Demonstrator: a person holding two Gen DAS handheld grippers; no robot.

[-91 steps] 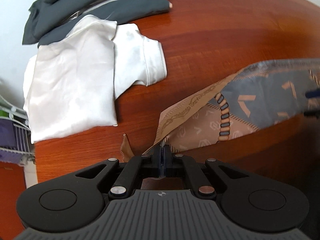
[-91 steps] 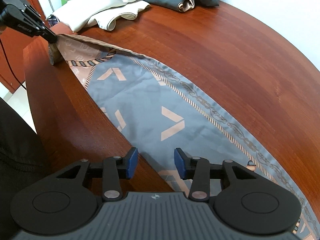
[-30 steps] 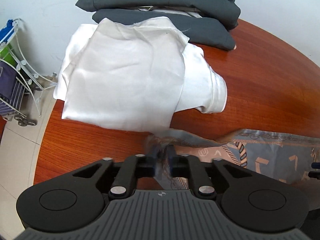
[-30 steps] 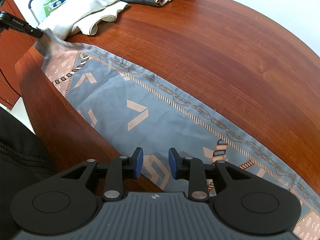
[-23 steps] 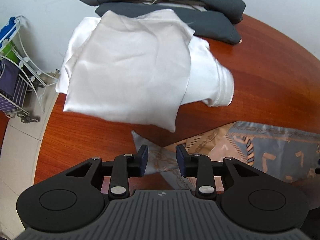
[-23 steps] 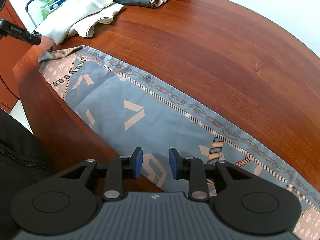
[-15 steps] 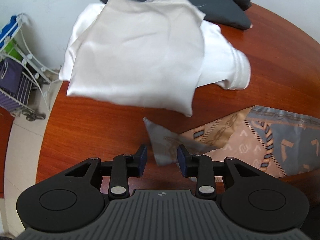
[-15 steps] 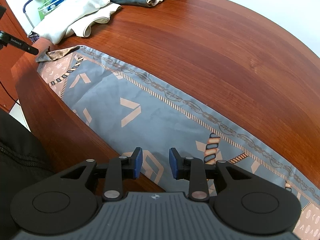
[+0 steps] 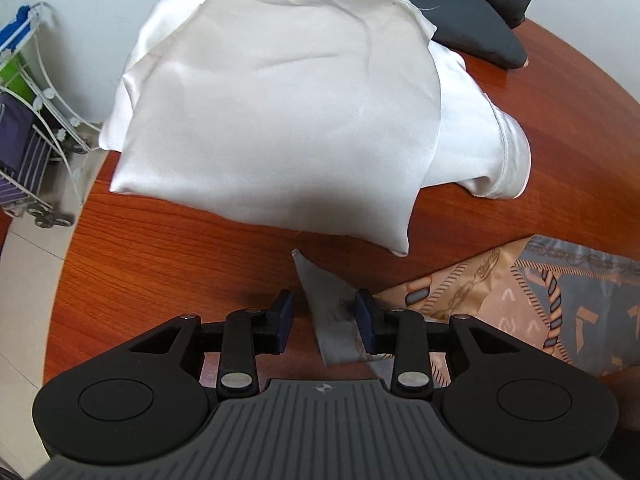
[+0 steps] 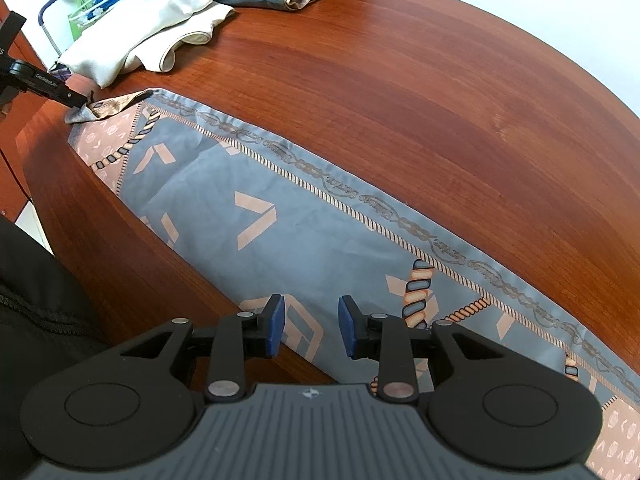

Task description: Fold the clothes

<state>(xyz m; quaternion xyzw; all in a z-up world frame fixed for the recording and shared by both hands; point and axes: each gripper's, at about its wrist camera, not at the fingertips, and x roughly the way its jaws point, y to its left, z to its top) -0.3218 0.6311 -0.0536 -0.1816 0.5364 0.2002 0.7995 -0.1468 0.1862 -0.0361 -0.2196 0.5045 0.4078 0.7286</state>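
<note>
Left wrist: your left gripper (image 9: pixel 323 318) stands partly open over the scarf (image 9: pixel 560 312) corner, gripping nothing, beside the white garment (image 9: pixel 280 112) on the table (image 9: pixel 160 264). Right wrist: your right gripper (image 10: pixel 311 327) hangs partly open, empty, above the scarf's near edge.

Scarf (image 10: pixel 256 208) lies along table (image 10: pixel 440 100) edge (clothes (image 10: pixel 132 44) behind).

We see a smooth, faintly sheeny printed scarf (image 10: pixel 280 216) on the polished red-brown wood table (image 10: pixel 440 92); ahead of our left gripper (image 9: pixel 323 320), matt black plastic, lies a glossy white satin garment (image 9: pixel 280 100).
</note>
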